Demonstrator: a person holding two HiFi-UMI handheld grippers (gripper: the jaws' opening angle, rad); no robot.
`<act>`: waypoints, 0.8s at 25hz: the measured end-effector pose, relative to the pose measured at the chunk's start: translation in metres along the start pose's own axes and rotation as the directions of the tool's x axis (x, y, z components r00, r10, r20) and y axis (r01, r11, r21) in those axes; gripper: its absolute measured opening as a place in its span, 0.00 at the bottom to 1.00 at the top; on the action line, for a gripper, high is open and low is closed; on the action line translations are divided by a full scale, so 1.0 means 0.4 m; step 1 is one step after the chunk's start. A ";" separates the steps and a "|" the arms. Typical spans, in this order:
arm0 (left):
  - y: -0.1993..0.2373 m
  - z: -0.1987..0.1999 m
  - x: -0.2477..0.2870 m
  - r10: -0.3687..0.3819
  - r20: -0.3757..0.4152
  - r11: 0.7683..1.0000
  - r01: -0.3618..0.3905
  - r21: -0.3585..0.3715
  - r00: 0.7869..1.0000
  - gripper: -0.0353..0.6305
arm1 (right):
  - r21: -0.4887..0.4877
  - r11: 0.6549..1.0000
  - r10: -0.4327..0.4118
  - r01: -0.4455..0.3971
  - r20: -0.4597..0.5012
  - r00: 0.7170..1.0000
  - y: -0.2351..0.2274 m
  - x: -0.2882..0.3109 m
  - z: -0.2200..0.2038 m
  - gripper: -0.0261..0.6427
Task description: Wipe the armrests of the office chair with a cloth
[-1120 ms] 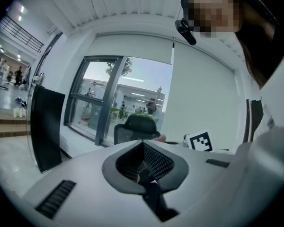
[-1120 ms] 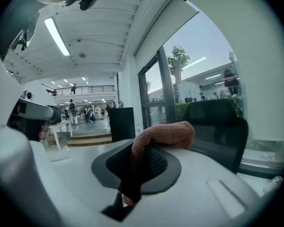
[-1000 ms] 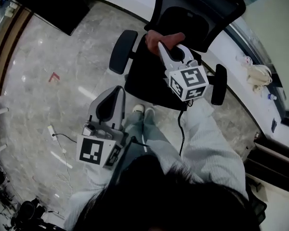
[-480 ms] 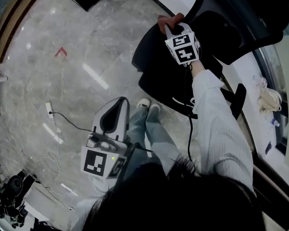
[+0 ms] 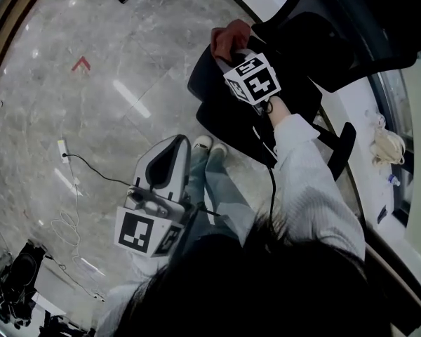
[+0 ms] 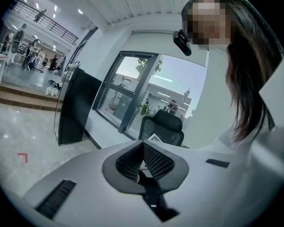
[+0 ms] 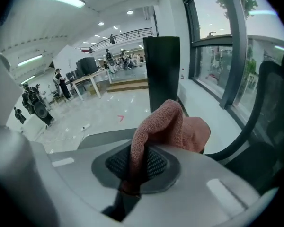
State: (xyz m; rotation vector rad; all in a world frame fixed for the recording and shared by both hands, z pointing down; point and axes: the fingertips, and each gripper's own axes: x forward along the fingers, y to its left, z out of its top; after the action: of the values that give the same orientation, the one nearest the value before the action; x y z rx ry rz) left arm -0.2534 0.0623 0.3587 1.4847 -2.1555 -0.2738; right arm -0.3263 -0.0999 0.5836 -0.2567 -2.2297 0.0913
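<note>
two grippers, only one working. head view: my right gripper has the pink cloth at the end of the chair's view-left armrest, looks touching. so step = wiping that one, i reckon; other armrest is well apart. left gripper hangs over the floor.

left gripper view: fingers together, nothing btwn. no cloth here.

right gripper view: fingers clamped on a cloth fold, a grip the head view hides. next: drag along the pad w/ pressure.
</note>
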 end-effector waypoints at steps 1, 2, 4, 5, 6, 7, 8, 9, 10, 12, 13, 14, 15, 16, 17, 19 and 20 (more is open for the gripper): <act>-0.009 0.002 0.008 -0.011 -0.003 1.000 0.011 0.002 1.000 0.06 | -0.005 0.999 0.035 -0.035 -0.001 0.999 0.038 -0.007 -0.009 0.07; -0.019 0.003 0.015 -0.022 -0.005 1.000 0.023 0.006 1.000 0.06 | -0.013 0.998 0.067 -0.067 0.000 0.998 0.077 -0.016 -0.019 0.07; -0.037 0.009 0.028 -0.043 -0.004 0.999 0.043 0.014 0.999 0.06 | -0.035 0.992 0.123 -0.123 0.007 0.992 0.160 -0.035 -0.042 0.07; -0.044 0.012 0.033 -0.050 -0.001 0.999 0.050 0.017 0.999 0.06 | -0.048 0.988 0.147 -0.146 0.012 0.989 0.201 -0.045 -0.053 0.07; -0.051 0.016 0.039 -0.055 0.004 0.998 0.055 0.022 0.998 0.06 | -0.061 0.984 0.167 -0.166 0.017 0.986 0.238 -0.054 -0.062 0.07; -0.057 0.019 0.044 -0.058 0.007 0.998 0.058 0.026 0.998 0.06 | -0.070 0.980 0.187 -0.185 0.018 0.982 0.271 -0.064 -0.072 0.07; -0.064 0.018 0.049 -0.064 0.005 0.998 0.064 0.029 0.998 0.06 | -0.077 0.976 0.207 -0.206 0.018 0.978 0.299 -0.071 -0.081 0.07; -0.071 0.014 0.052 -0.073 -0.001 0.997 0.073 0.030 0.997 0.06 | -0.083 0.970 0.229 -0.227 0.014 0.973 0.323 -0.075 -0.090 0.07; -0.075 0.012 0.056 -0.078 -0.003 0.997 0.078 0.029 0.997 0.06 | -0.091 0.965 0.250 -0.248 0.006 0.968 0.345 -0.076 -0.099 0.07; -0.076 0.009 0.061 -0.077 0.004 0.997 0.076 0.024 0.997 0.06 | -0.120 0.955 0.271 -0.270 -0.012 0.962 0.372 -0.070 -0.111 0.07; -0.076 0.006 0.063 -0.074 0.006 0.997 0.073 0.021 0.997 0.06 | -0.134 0.953 0.271 -0.271 -0.015 0.962 0.375 -0.067 -0.112 0.07; -0.078 0.001 0.064 -0.073 0.003 0.997 0.073 0.020 0.997 0.06 | -0.139 0.953 0.270 -0.269 -0.010 0.963 0.370 -0.065 -0.110 0.07; -0.082 -0.008 0.062 -0.079 -0.007 0.997 0.079 0.018 0.997 0.06 | -0.134 0.955 0.267 -0.265 0.000 0.964 0.357 -0.065 -0.104 0.07; -0.087 -0.016 0.059 -0.085 -0.019 0.996 0.085 0.016 0.996 0.06 | -0.125 0.959 0.257 -0.253 0.013 0.966 0.336 -0.066 -0.094 0.07; -0.087 -0.021 0.055 -0.086 -0.027 0.996 0.087 0.013 0.996 0.06 | -0.118 0.966 0.234 -0.229 0.023 0.972 0.306 -0.067 -0.084 0.07; -0.079 -0.022 0.047 -0.073 -0.027 0.997 0.074 0.008 0.997 0.06 | -0.100 0.983 0.158 -0.154 0.033 0.987 0.221 -0.061 -0.064 0.07; -0.073 -0.022 0.043 -0.064 -0.025 0.998 0.064 0.006 0.998 0.06 | -0.079 0.990 0.119 -0.116 0.036 0.992 0.170 -0.055 -0.058 0.07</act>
State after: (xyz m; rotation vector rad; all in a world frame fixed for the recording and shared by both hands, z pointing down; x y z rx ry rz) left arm -0.2300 0.0363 0.3583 1.5551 -2.0936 -0.2694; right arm -0.2845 -0.0389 0.5708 -0.4314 -2.2598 0.0750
